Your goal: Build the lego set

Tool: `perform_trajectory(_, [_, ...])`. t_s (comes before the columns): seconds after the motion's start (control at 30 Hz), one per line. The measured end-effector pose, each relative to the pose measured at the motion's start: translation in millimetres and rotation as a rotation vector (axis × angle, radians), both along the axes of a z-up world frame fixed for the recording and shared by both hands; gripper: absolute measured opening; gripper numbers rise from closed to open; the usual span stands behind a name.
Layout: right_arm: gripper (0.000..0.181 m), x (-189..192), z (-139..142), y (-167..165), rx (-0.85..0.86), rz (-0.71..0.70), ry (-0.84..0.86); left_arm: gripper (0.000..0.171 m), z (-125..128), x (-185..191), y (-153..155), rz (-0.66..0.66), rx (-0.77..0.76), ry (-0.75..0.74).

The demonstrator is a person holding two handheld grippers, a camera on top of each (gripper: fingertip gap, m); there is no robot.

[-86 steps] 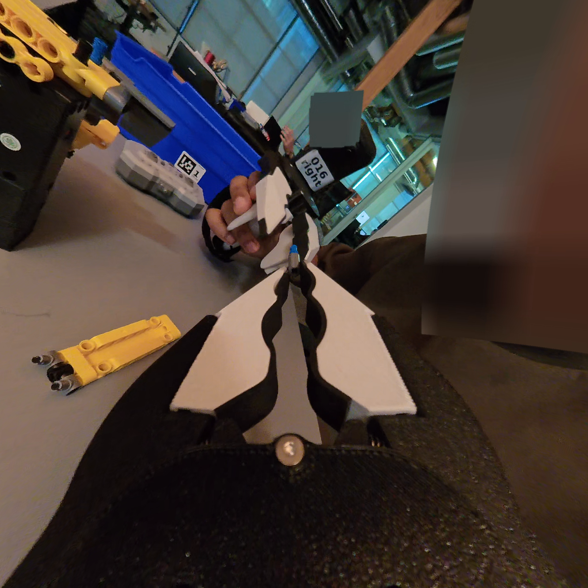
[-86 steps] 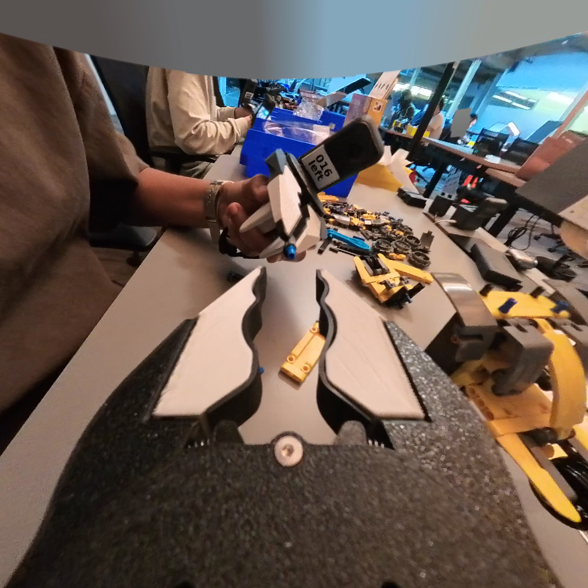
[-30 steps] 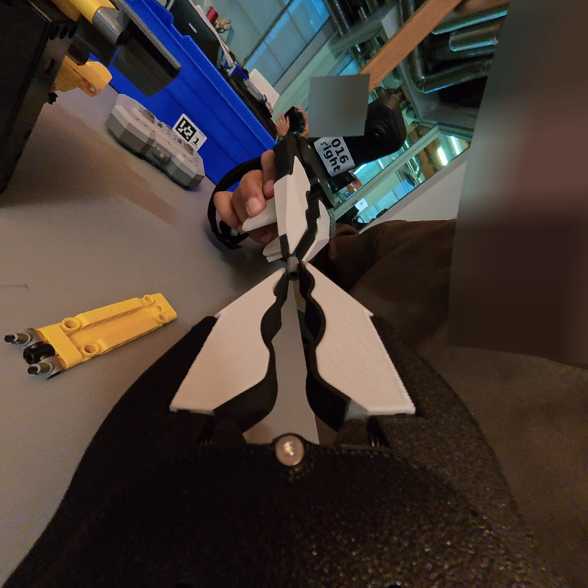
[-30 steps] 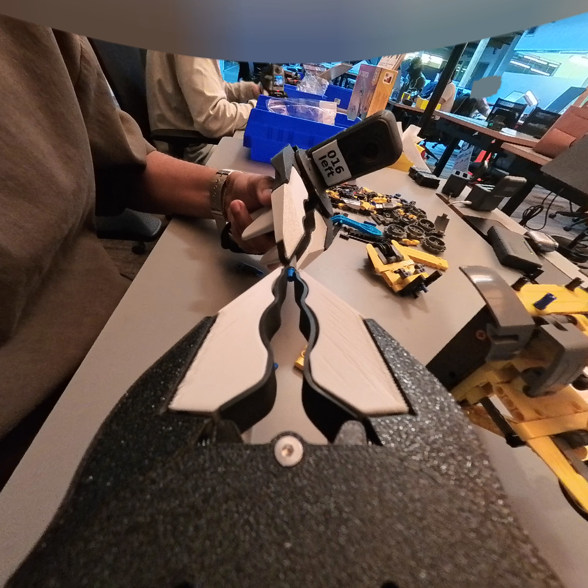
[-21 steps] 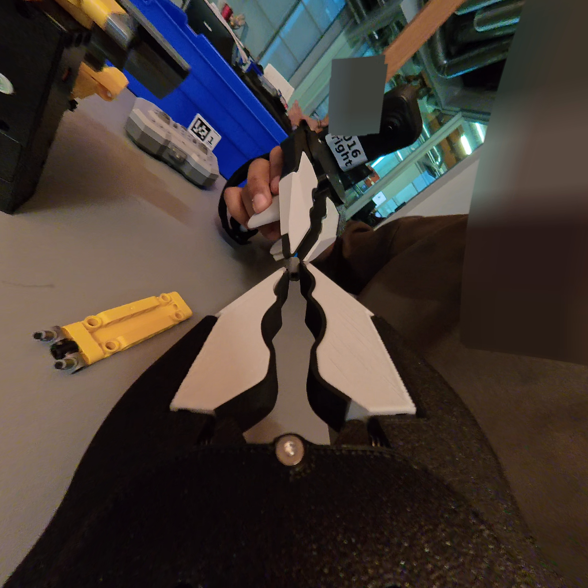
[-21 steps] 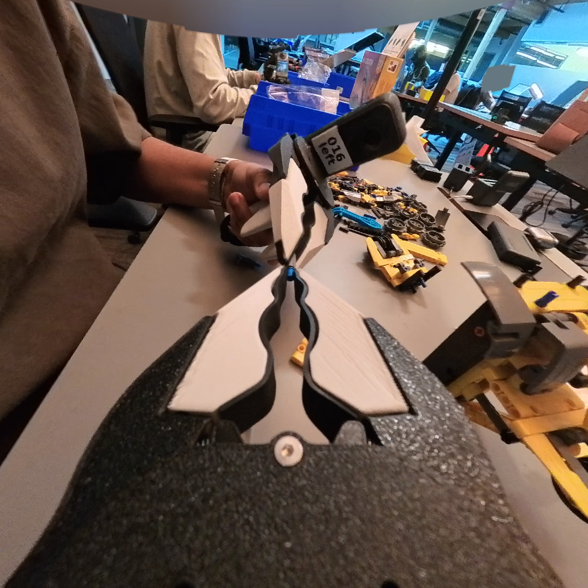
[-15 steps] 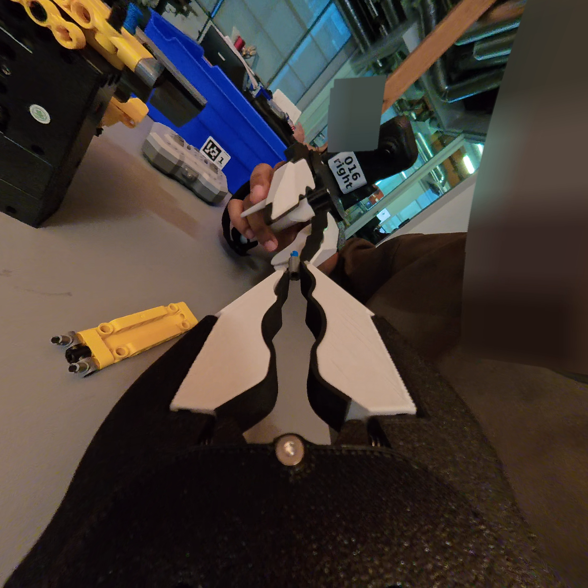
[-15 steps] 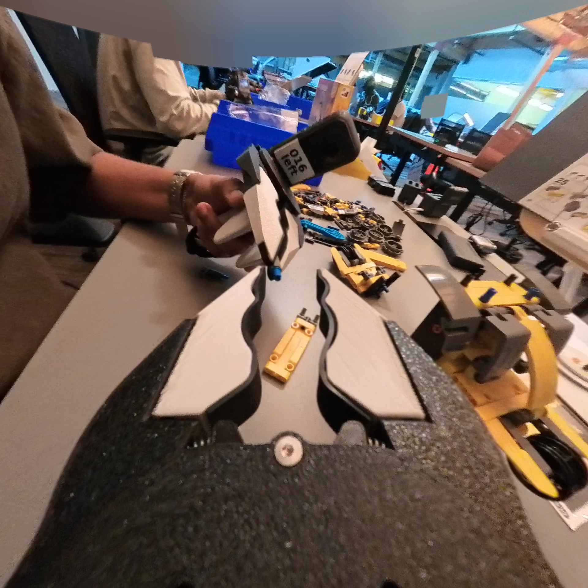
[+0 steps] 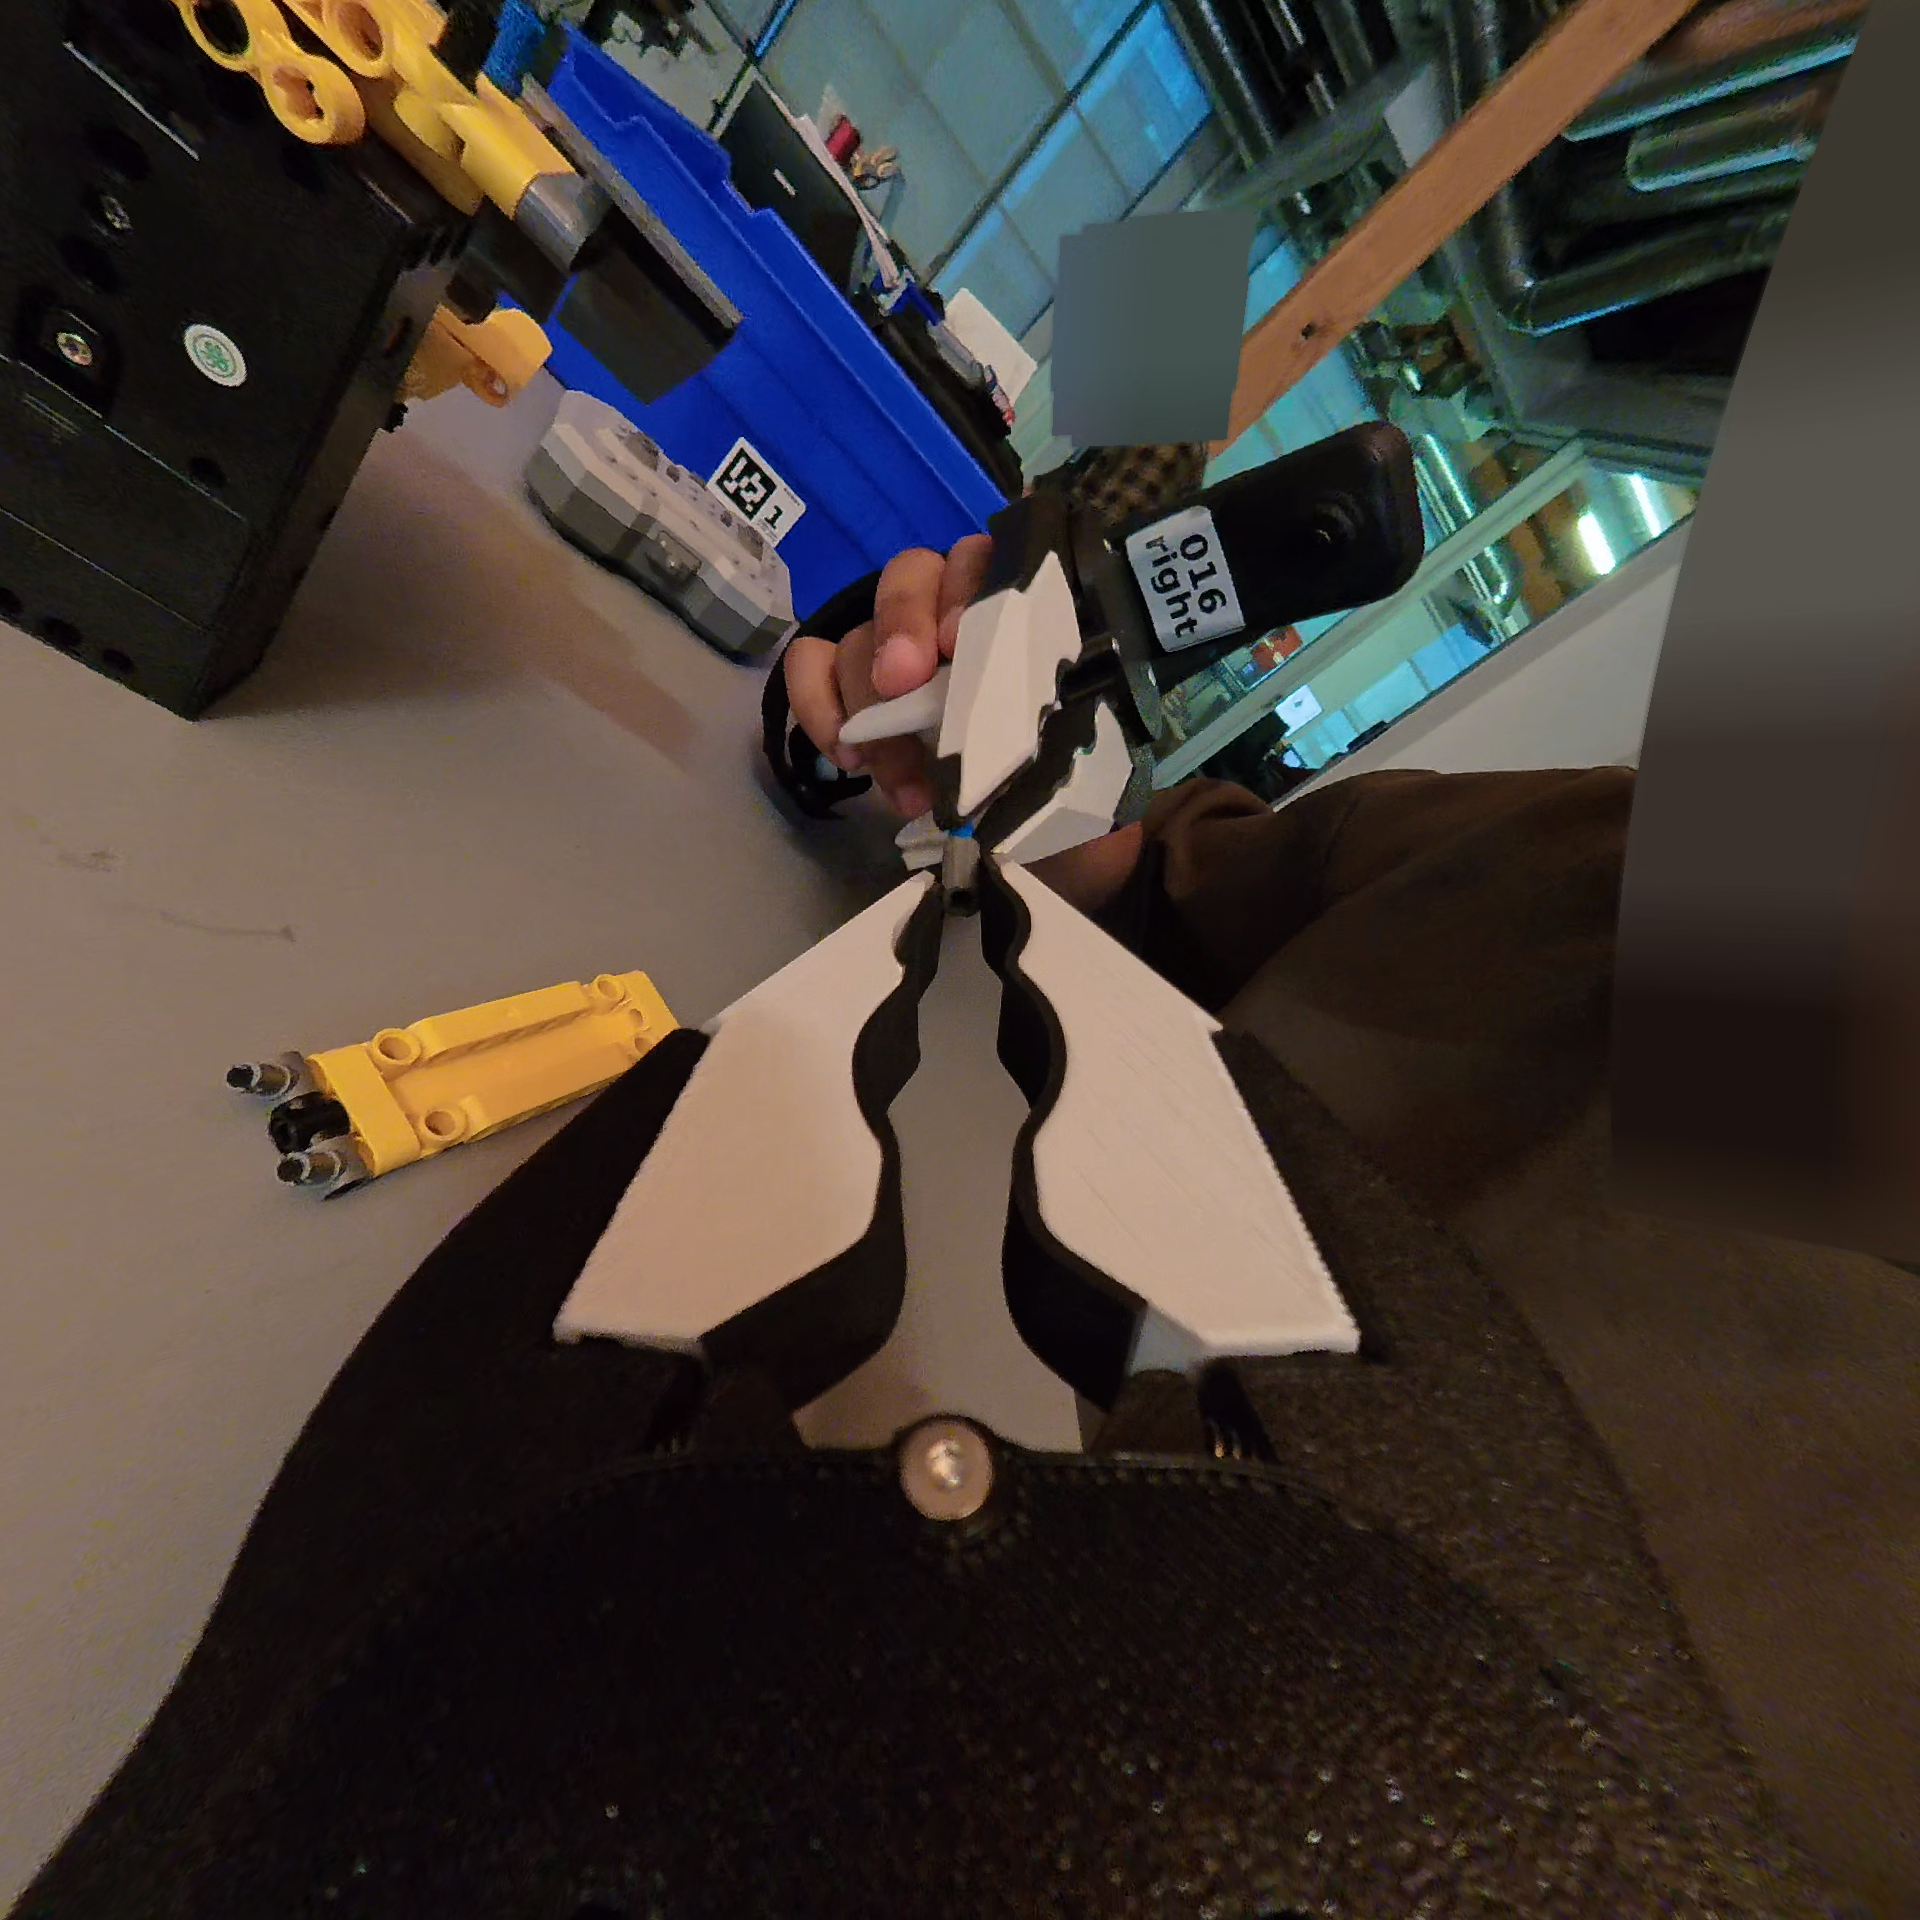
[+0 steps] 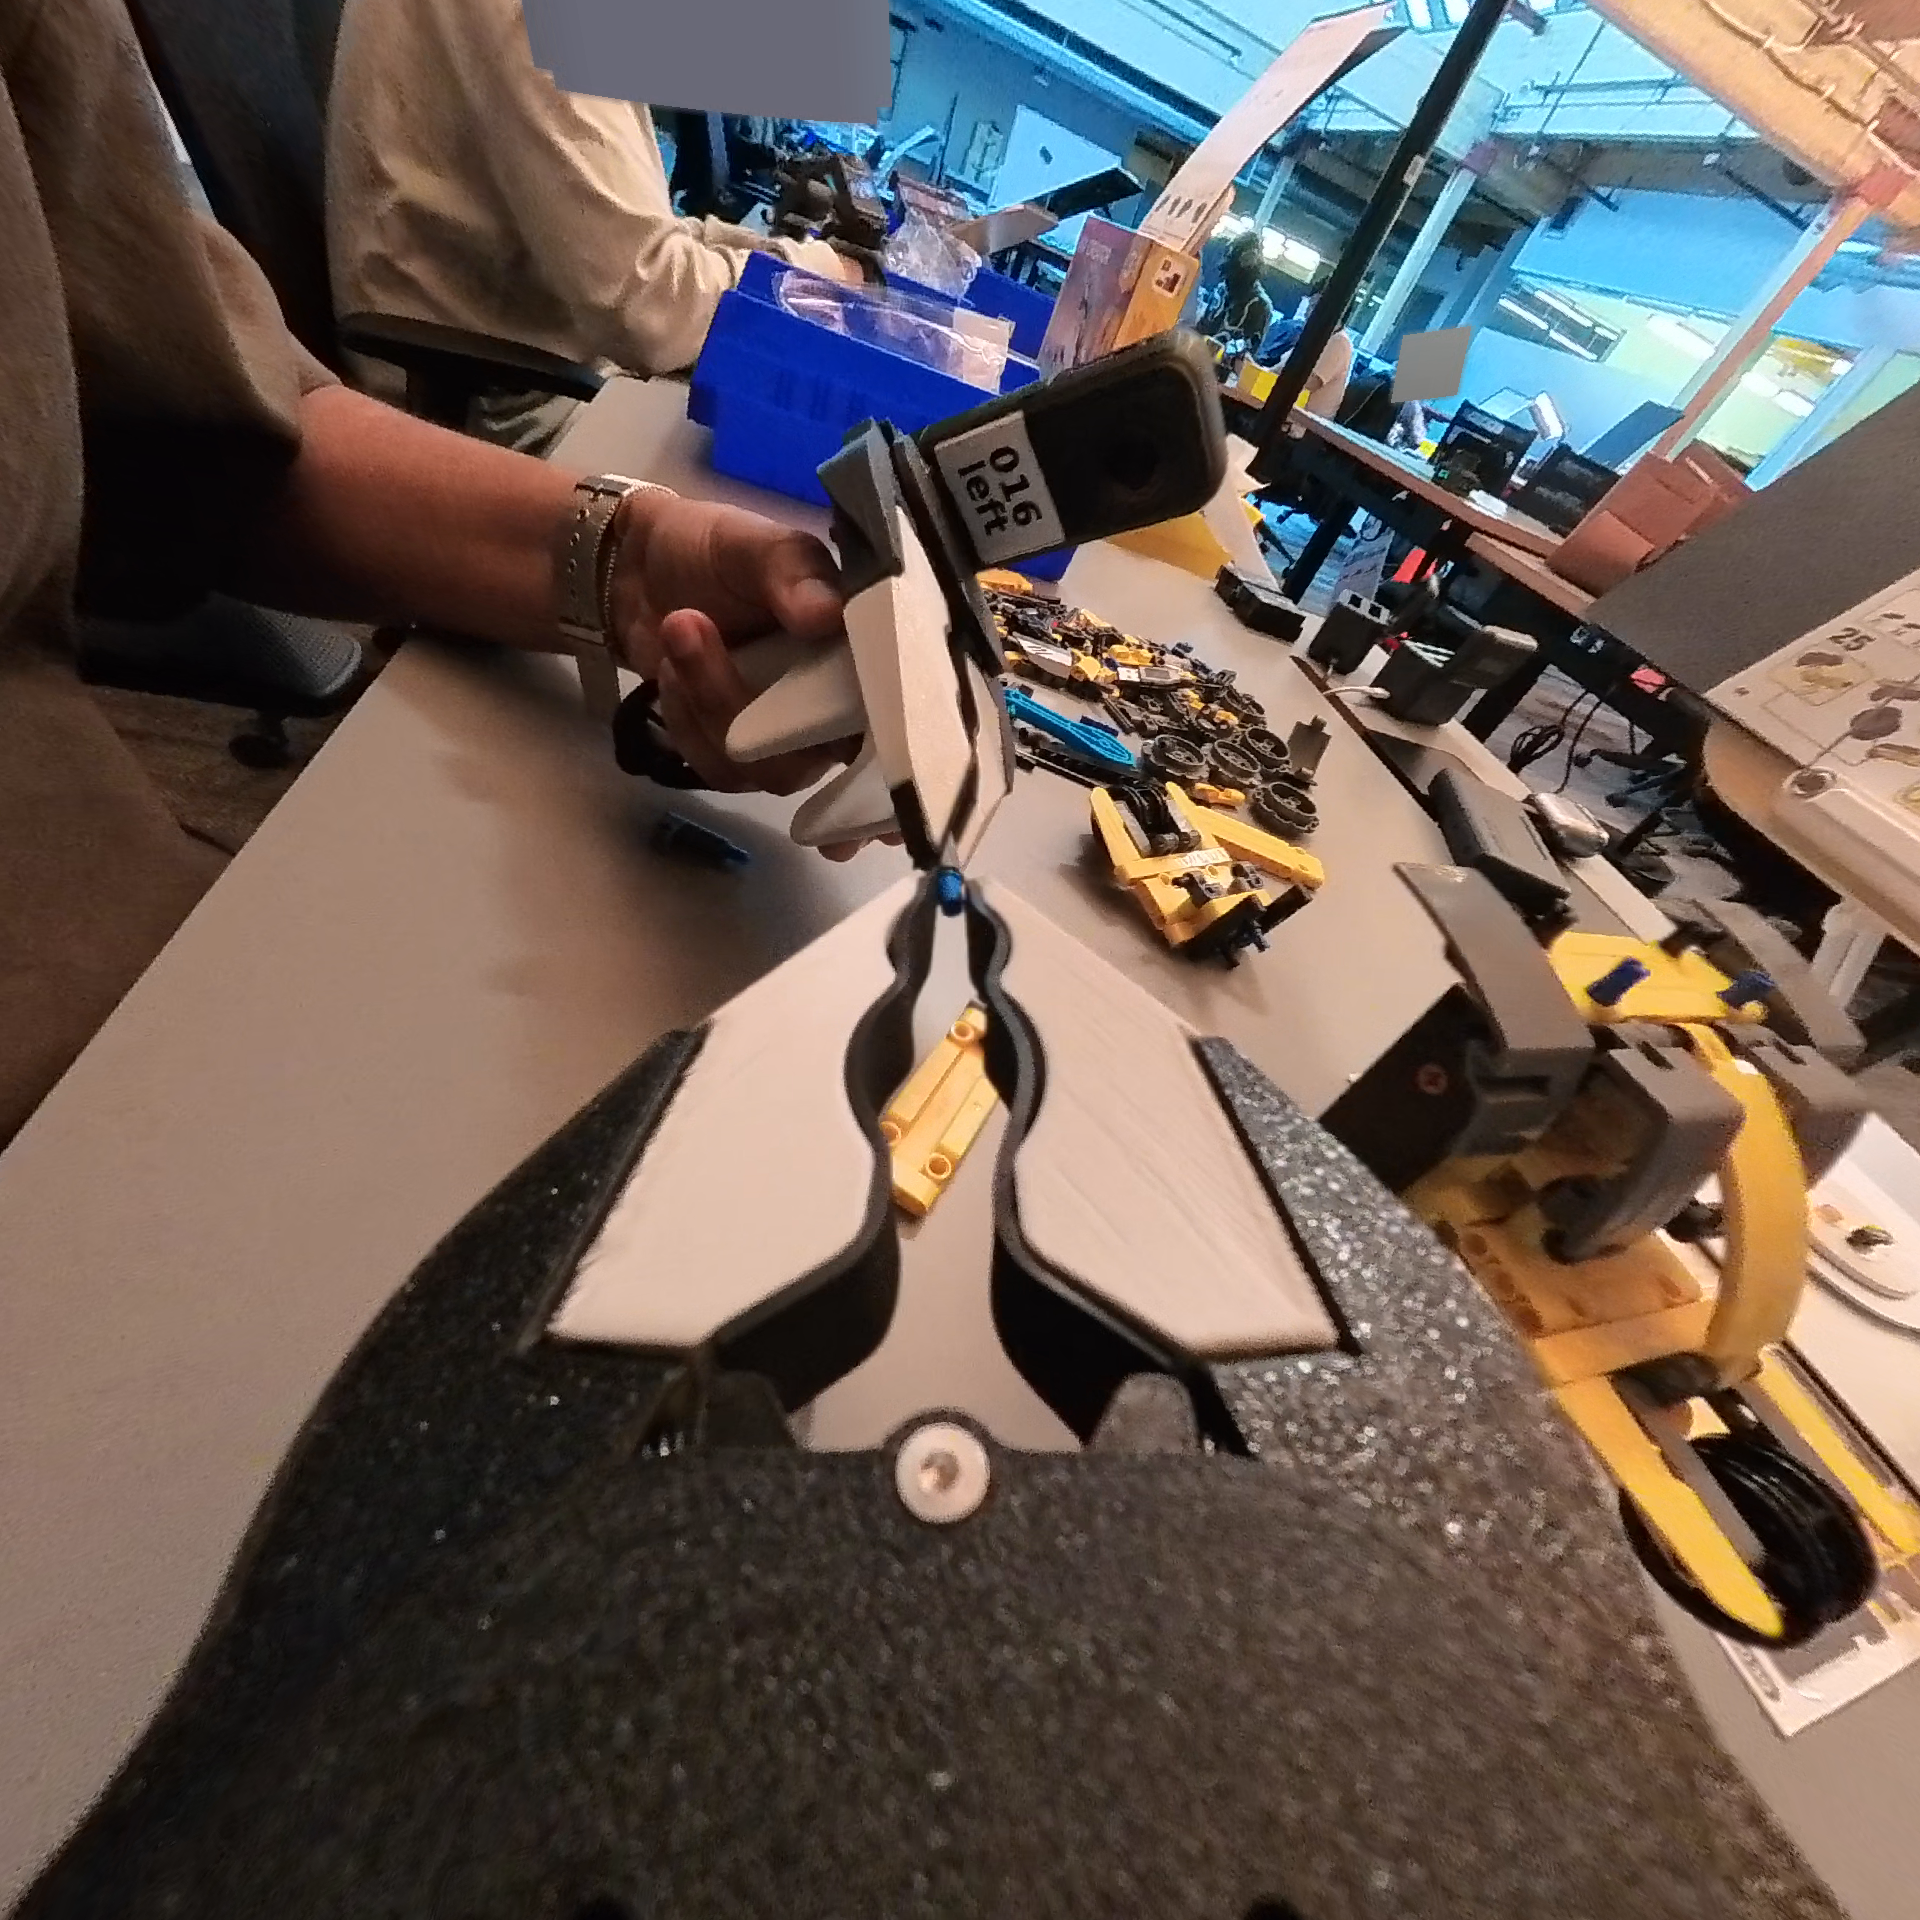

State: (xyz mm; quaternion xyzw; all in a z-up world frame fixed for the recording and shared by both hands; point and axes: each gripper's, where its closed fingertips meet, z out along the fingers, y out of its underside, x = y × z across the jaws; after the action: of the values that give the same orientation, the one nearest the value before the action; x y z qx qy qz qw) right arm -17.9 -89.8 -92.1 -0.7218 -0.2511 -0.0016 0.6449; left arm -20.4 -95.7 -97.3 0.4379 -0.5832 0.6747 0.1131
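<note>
grey table (image 9: 312,810) | left gripper (image 9: 958,896), right gripper (image 10: 948,902) both pinch pin (image 10: 948,891) lengthwise

Yellow flat beam (image 9: 468,1070) lying on the grey surface (image 9: 312,831), pins sticking out one end. Beyond it, a grey hub block (image 9: 665,540) sits against a blue bin (image 9: 790,343). Black box (image 9: 156,343) off to its far side. Small yellow assembly (image 10: 1195,878) nearby, loose parts (image 10: 1143,686) heaped behind.
</note>
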Motion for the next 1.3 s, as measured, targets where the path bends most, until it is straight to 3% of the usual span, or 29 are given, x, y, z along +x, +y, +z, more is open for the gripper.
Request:
perform_trajectory(0.13, [0.004,0.0,-0.7,0.3,-0.014,-0.003,0.006,0.003,1.6,0.8,1.3,0.012,0.001,-0.014])
perform_trajectory(0.2, [0.004,3.3,0.6,0.9,-0.021,-0.019,0.038,0.021,5.8,0.7,1.5,0.018,-0.002,-0.041])
perform_trajectory(0.3, [0.004,8.8,2.7,1.8,-0.032,-0.024,0.128,0.025,7.1,0.3,0.4,0.032,0.042,-0.092])
perform_trajectory(0.47, [0.004,14.2,3.8,2.0,-0.043,-0.006,0.254,0.014,8.4,6.9,5.6,0.12,0.137,-0.187])
perform_trajectory(0.6, [0.004,11.9,2.7,2.7,-0.053,-0.012,0.239,0.0,9.9,10.0,10.2,0.166,0.18,-0.226])
perform_trajectory(0.83, [0.004,1.2,-6.1,5.4,-0.088,-0.012,0.158,0.002,10.8,5.7,3.2,0.151,0.234,-0.286])
perform_trajectory(1.13, [0.003,-10.6,-1.1,2.5,-0.09,0.045,0.182,0.009,14.7,0.6,-2.8,0.125,0.228,-0.328])
perform_trajectory(1.3, [0.0,-15.8,1.3,0.8,-0.098,0.083,0.236,0.003,13.5,-0.3,-4.2,0.124,0.252,-0.349])
